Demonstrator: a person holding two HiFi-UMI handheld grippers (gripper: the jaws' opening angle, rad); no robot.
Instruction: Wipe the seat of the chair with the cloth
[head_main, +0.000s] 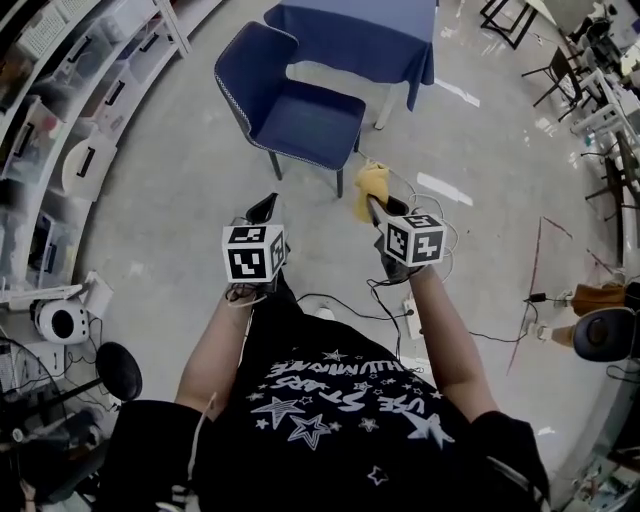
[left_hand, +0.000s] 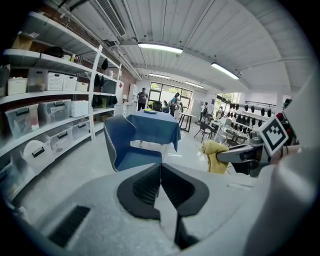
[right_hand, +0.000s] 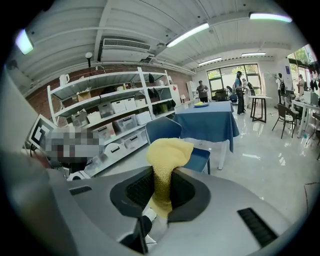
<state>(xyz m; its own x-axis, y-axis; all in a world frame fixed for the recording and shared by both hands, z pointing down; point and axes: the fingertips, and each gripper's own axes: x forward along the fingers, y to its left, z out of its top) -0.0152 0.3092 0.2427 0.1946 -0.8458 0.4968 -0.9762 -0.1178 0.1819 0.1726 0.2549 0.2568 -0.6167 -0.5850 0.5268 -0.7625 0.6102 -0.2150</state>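
- Two claws are held out in front of a person in a black star-printed shirt (head_main: 330, 410), over a pale polished floor (head_main: 170, 230).
- Right claw (head_main: 374, 205): clamped on a yellow cloth (head_main: 372, 182). Its own view shows the cloth (right_hand: 167, 152) pinched between the two dark pads of the right claw (right_hand: 162, 187), with a bunched top above the jaws and a short tail hanging below them.
- Left claw (head_main: 262, 208): jaws brought together at the tips, with nothing between them, as confirmed in its own view (left_hand: 160, 167).
- Both claws are at about the same height in the head view, side by side and apart from each other. The left gripper view shows the right claw's marker cube (left_hand: 274, 135) and the cloth (left_hand: 216, 156) off to its right.
- Chair (head_main: 295, 105): blue, upholstered, standing upright on the floor ahead of both claws. Its seat (head_main: 310, 125) is bare, and the cloth is in the air short of it, not touching.
- Bench (head_main: 350, 30): draped in a blue cover and standing just behind the chair. The seat front points towards it.
- Shelving (head_main: 60, 130): a white rack with storage bins runs along the person's left.
- Cables (head_main: 400, 310): they trail loosely on the floor below the right claw, next to a white power strip (head_main: 411, 318).
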